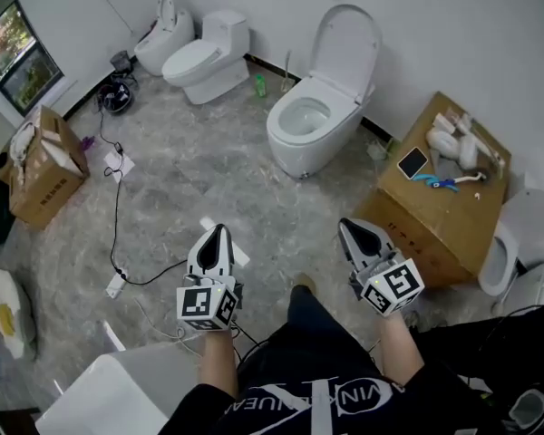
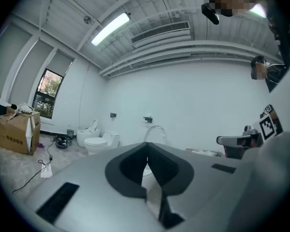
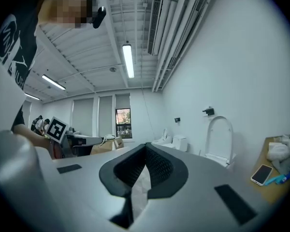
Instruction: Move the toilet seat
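the toilet seat (image 1: 348,45) stood raised on the middle toilet (image 1: 301,143), tipped back toward the white wall, well ahead of the person and apart from both tools. both were empty: the left gripper (image 1: 217,231) had its jaws pressed together w/ nothing between them, and the right gripper (image 1: 348,228) likewise, tips meeting on air. both pointed level over the floor (image 1: 208,179). the seat looked like smooth, glossy hard plastic, a thin rounded oval hinged at the back of the bowl, so prob. light and stiff but slick for the dark textured pads. it would likely swing on the hinge rather than lift free, and could drop w/ a bang if let go. the free rim at the top of the arc seemed the best place to pinch, or to nudge w/ closed tips. whether lid and ring were both up couldn't be told. the bowl was shiny white ceramic, the floor mottled grey, and a brown cardboard box (image 1: 440,225) w/ a phone (image 1: 412,162) sat just right of the toilet.
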`<state>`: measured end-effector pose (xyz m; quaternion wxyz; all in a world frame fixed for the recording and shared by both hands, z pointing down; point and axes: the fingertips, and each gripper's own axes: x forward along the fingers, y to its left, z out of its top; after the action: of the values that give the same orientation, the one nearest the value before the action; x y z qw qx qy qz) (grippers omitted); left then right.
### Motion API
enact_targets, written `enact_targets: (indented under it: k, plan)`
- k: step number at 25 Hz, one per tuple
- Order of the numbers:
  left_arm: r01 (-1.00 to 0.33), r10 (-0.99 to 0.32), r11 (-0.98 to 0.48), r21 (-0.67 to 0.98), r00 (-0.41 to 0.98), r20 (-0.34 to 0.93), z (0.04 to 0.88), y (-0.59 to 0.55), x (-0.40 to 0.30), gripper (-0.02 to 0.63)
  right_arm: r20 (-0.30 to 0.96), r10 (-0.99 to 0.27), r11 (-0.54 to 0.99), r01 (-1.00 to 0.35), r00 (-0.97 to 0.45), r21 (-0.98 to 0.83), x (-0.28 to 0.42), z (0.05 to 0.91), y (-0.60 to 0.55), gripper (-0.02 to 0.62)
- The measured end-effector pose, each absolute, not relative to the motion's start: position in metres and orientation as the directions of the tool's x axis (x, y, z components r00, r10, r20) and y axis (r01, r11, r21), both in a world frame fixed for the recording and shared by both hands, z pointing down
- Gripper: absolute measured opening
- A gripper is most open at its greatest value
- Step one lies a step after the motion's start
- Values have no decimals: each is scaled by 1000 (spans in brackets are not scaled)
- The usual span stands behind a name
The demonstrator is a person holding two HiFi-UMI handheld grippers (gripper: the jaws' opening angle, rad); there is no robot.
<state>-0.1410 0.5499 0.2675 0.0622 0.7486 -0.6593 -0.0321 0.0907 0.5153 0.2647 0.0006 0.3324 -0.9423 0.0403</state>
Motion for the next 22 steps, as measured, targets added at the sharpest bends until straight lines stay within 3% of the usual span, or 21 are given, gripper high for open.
enact_targets:
  k: [9, 12, 15, 22]
  plan:
    - [-986, -994, -92, 137, 99, 47, 276, 506, -176, 11, 30, -654, 750, -652, -756, -108, 64, 280, 453, 13]
    - [-987, -994, -95, 128, 102, 47, 274, 473, -186, 107, 25, -660, 744, -657, -751, -121, 53, 281, 419, 57]
    - [-986, -993, -99, 131, 106, 52, 273, 438, -199, 145, 29, -659, 742, -656, -752, -141, 41, 283, 387, 118]
    - [-986, -987, -123, 114, 133, 89, 276, 357, -224, 153, 45, -650, 746, -648, -759, -157, 12, 288, 310, 139]
